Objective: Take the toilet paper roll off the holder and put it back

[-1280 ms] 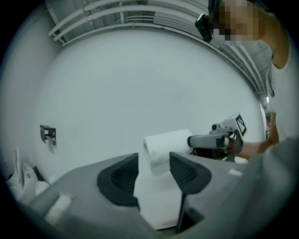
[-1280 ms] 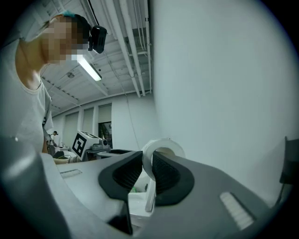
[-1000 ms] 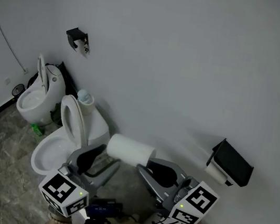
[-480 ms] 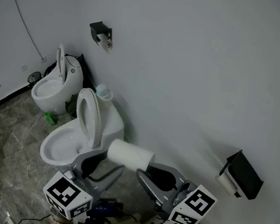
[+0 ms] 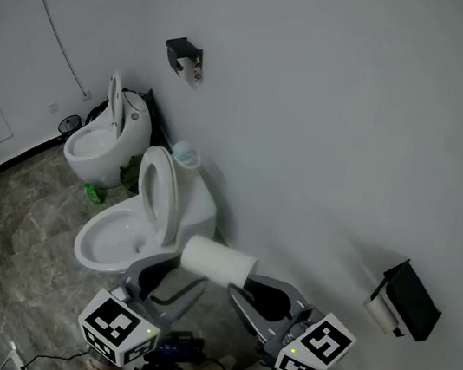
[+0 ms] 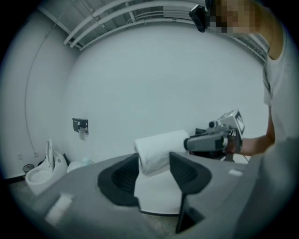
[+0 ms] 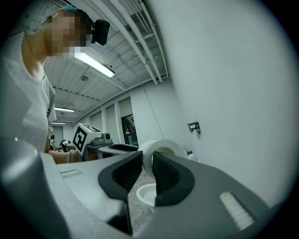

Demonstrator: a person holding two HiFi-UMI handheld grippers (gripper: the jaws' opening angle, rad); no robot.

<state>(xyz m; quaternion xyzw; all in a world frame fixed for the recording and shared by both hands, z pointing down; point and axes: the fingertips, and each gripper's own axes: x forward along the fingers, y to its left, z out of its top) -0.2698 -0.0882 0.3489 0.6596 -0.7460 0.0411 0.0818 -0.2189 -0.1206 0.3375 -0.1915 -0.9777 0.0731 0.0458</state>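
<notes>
The roll [image 5: 217, 262] hangs in the air between the two grippers. It lies roughly level, above the floor [image 5: 18, 276] beside the nearer toilet [image 5: 132, 225], and is well apart from the black holder [image 5: 410, 299] on the wall [image 5: 329, 126] to the right.

The right gripper [image 7: 148, 157] is closed to a narrow gap on the roll's rim, apparently with one jaw inside the core and the other outside. The left gripper [image 6: 155, 161] stands wider, its jaws clamped on the sides of the roll's other end.

Judging by this, the roll is off the holder and has yet to go back.

- **Right-hand grip:** This is the weak spot, since it pinches only a thin wall of soft paper. The wall could crush, or layers could slide off, if the hand pulls sideways.
- **Hands out of step:** If the two hands drift apart or twist against each other, one end may slip free. The roll would then swing on the other gripper.
- **A drop:** From here a fall lands on the floor, or in the open bowl close below.
- **Left-hand squeeze:** Pressing too hard could flatten the roll, so that it binds on the holder.
- **The holder:** Something white shows under its cover, but it is too small to identify. If that is a spindle or a flap, the roll's core must meet it squarely. With both grippers busy, nothing is free to lift or steady it.
</notes>
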